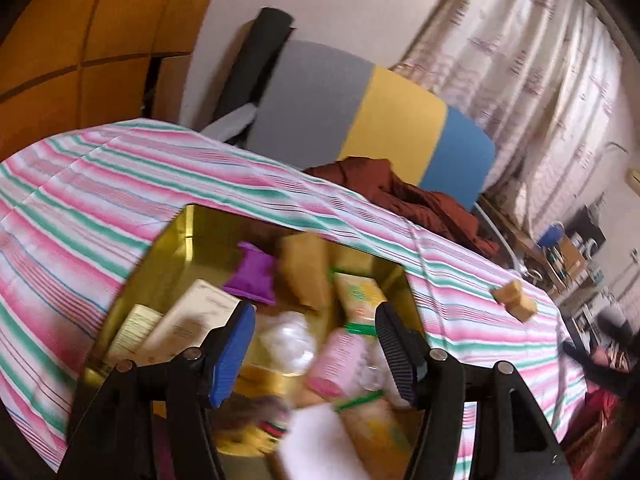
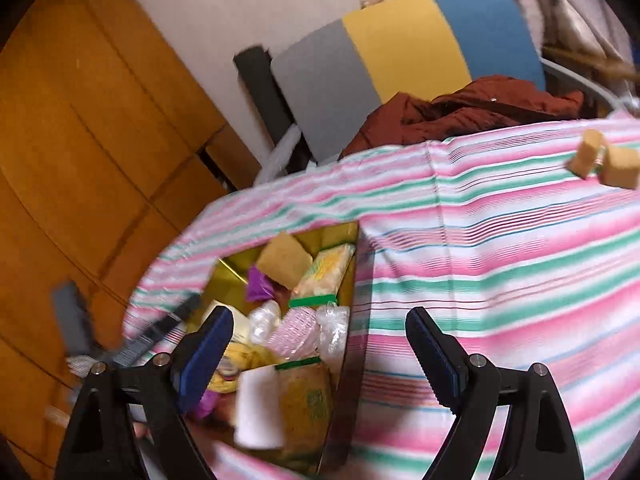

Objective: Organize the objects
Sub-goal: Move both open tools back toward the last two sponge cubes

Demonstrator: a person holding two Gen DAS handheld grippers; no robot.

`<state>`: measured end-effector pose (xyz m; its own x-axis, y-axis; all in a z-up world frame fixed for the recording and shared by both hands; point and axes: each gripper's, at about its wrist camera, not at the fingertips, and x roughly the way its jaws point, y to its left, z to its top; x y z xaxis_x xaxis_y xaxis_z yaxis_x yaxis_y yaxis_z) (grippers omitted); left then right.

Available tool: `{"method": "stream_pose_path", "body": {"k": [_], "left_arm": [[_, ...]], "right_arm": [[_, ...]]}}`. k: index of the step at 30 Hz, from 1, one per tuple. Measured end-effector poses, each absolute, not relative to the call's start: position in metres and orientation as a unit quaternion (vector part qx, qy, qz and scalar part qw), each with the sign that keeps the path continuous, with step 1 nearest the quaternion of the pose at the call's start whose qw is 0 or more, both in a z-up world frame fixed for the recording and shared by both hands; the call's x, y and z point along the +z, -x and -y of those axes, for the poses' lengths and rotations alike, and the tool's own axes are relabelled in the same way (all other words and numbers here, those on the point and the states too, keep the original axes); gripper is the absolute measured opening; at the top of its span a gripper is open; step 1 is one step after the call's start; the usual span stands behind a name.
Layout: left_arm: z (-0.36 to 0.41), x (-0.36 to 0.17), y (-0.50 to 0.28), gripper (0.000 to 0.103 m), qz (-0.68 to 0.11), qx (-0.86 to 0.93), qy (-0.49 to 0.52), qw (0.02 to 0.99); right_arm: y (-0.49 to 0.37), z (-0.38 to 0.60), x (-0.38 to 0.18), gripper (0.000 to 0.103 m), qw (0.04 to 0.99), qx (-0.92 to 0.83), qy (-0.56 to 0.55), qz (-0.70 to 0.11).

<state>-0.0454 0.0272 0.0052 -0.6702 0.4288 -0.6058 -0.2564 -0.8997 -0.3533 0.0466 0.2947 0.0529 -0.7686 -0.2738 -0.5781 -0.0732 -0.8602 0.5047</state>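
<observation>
Both tools, left tool and right tool, hung spread and empty; the tan blocks near the surface's far edge looked light, soft, best pinched across flat sides.

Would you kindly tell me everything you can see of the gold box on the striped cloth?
The gold box is a shiny, metallic-looking, rectangular container, open at the top, with reflective inner walls. It sits on the pink, green and white striped cloth and is crowded with blurred packets, bottles and sponges. Nothing visibly grips it.
</observation>
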Motion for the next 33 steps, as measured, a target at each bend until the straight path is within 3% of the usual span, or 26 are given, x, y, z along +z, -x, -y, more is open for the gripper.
{"method": "stream_pose_path", "body": {"k": [6,11,15,21,28,33], "left_arm": [[-0.069,0.017,0.025,0.063,0.088,0.903,0.348,0.237],[-0.107,0.021,0.011,0.064,0.057,0.896,0.345,0.275],[-0.14,0.018,0.002,0.064,0.037,0.887,0.35,0.3],[-0.2,0.006,-0.015,0.064,-0.005,0.865,0.363,0.347],[-0.264,-0.02,-0.026,0.064,-0.061,0.835,0.386,0.387],[-0.299,-0.041,-0.02,0.064,-0.08,0.82,0.406,0.394]], "right_arm": [[-0.105,-0.364,0.143,0.092,0.016,-0.925,-0.254,0.28],[-0.151,-0.408,0.211,0.098,-0.085,-0.96,-0.188,0.189],[-0.171,-0.45,0.231,0.1,-0.188,-0.958,-0.169,0.136],[-0.155,-0.514,0.167,0.101,-0.272,-0.922,-0.232,0.147],[-0.12,-0.553,0.049,0.101,-0.28,-0.881,-0.333,0.185],[-0.099,-0.564,0.005,0.101,-0.269,-0.878,-0.351,0.184]]}}
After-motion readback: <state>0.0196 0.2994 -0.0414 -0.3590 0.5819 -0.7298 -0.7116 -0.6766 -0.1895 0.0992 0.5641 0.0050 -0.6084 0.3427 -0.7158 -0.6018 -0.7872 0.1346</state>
